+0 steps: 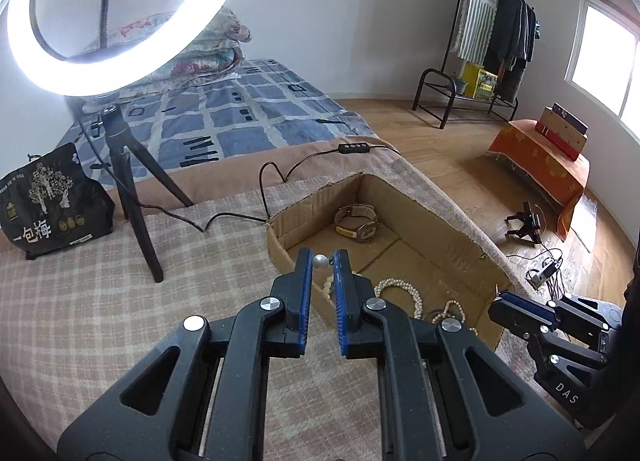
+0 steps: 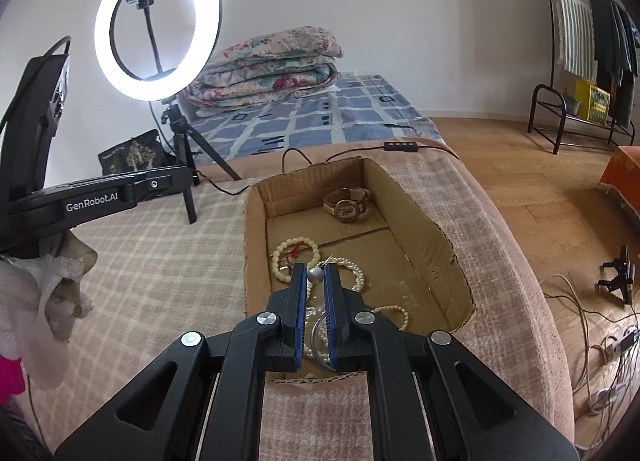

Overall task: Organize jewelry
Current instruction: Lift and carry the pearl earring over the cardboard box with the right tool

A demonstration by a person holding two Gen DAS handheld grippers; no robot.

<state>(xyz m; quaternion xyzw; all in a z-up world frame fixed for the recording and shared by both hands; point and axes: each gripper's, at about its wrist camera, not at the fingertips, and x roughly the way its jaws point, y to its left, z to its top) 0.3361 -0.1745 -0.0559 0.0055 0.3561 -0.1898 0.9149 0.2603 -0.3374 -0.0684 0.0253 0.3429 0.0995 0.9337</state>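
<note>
Grippers reach forward over the cardboard box, left gripper and right gripper each pinching a silver ball earring.

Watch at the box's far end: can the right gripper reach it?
Probably yes: the watch lies uncovered in the open cardboard box, nothing between. But the right gripper is pinching a silver ball.

White pearl necklace partly hidden behind the right gripper's blue-padded fingers, glowing white ring light cut off by the frame's top edge, round-faced wristwatch's dial too small to read
</note>
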